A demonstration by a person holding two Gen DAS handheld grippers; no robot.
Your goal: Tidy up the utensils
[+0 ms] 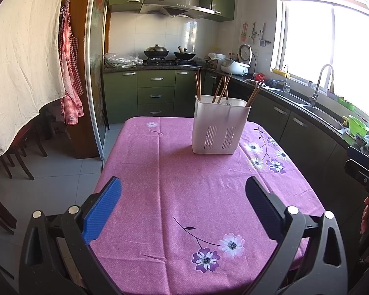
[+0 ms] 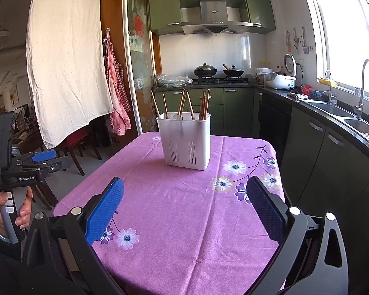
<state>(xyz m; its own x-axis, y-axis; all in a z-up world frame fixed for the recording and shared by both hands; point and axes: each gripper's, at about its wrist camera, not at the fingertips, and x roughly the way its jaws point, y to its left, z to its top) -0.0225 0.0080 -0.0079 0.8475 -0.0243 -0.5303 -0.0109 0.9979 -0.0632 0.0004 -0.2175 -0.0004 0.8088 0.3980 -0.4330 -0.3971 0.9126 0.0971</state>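
Both my grippers, left (image 1: 183, 207) and right (image 2: 184, 209), hang spread wide over the pink tablecloth (image 1: 174, 186), empty-handed (chopsticks (image 2: 204, 107) upright in the white holder (image 2: 187, 142)).

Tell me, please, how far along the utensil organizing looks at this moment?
Done: the chopsticks and a white spoon stand in the white caddy on the pink tablecloth. In hand: nothing; the left tongs and right tongs are open and empty. Left: no loose utensils show on the cloth, so it looks nearly finished.
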